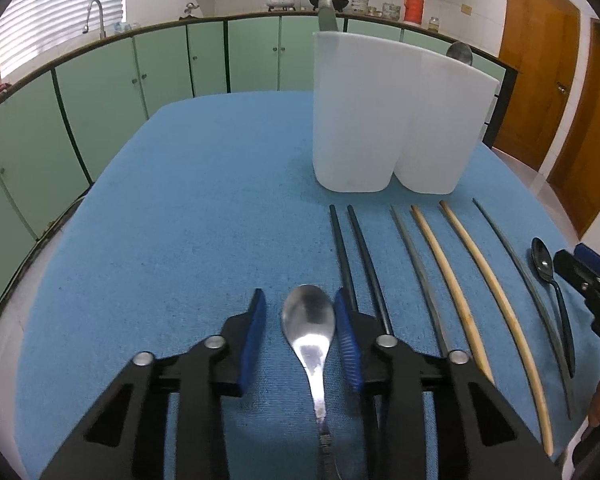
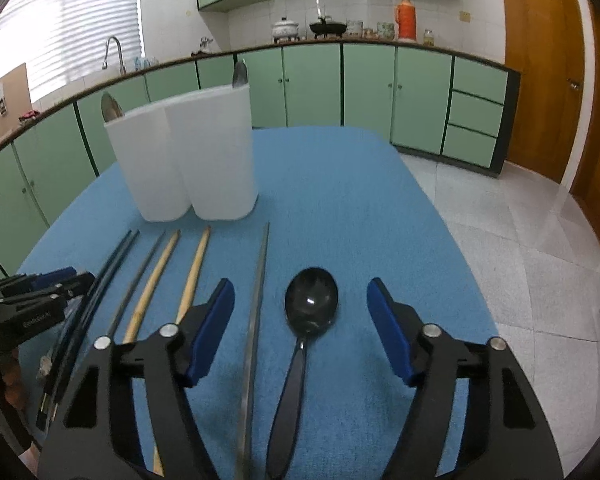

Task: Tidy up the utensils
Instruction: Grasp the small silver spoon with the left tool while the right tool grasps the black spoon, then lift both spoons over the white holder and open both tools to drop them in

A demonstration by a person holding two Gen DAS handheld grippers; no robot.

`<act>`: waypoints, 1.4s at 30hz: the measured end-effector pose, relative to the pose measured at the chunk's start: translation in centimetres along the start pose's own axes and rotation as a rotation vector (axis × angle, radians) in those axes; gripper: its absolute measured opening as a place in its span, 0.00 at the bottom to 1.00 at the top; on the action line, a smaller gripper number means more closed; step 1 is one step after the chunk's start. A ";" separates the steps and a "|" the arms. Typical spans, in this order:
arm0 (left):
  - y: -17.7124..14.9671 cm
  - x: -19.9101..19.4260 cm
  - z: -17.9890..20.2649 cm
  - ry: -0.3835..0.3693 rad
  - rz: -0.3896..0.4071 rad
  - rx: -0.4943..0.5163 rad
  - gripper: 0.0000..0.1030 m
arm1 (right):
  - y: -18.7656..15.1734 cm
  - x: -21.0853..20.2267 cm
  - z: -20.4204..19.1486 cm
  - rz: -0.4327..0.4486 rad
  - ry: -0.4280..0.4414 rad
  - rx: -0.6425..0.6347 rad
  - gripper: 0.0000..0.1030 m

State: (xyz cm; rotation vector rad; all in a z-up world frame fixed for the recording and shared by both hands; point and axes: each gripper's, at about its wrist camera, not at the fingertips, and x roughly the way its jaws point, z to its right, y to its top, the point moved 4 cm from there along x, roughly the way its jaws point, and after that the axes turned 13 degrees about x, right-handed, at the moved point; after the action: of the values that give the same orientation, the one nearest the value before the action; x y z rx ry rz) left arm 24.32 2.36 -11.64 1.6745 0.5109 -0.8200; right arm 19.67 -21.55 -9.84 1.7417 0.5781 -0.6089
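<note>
A silver spoon [image 1: 309, 320] lies on the blue cloth between the fingers of my left gripper [image 1: 300, 312], which is open and straddles its bowl. A black spoon [image 2: 311, 304] lies between the fingers of my right gripper [image 2: 300, 300], which is open wide above it. A white two-part utensil holder [image 1: 392, 120] stands at the back of the table, with a spoon sticking out of each part; it also shows in the right wrist view [image 2: 188, 152]. Several chopsticks lie in a row: two black [image 1: 356, 256], two grey [image 1: 420, 272] and two wooden [image 1: 480, 276].
The table has a blue cloth [image 1: 200, 200]. A grey chopstick [image 2: 258, 312] lies just left of the black spoon, inside my right gripper's span. Green cabinets [image 2: 364, 84] and a counter with pots run behind. Tiled floor [image 2: 520, 240] lies to the right.
</note>
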 end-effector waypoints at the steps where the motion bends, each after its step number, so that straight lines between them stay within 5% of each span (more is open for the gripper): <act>1: 0.0 0.0 -0.1 -0.003 0.003 -0.002 0.25 | 0.0 0.4 0.1 -0.015 -0.002 0.009 0.60; 30: 0.0 -1.7 -0.9 -0.036 0.077 -0.012 0.25 | 1.2 4.0 0.3 -0.205 -0.081 0.039 0.33; 42: 0.7 -6.2 -2.2 -0.035 0.258 -0.045 0.25 | 3.7 -3.5 -0.8 0.076 0.130 0.021 0.32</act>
State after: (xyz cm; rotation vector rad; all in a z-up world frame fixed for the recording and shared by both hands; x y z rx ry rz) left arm 21.26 4.84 -6.28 1.6405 0.2797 -0.6429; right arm 19.57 -21.87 -4.72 1.8240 0.5946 -0.4522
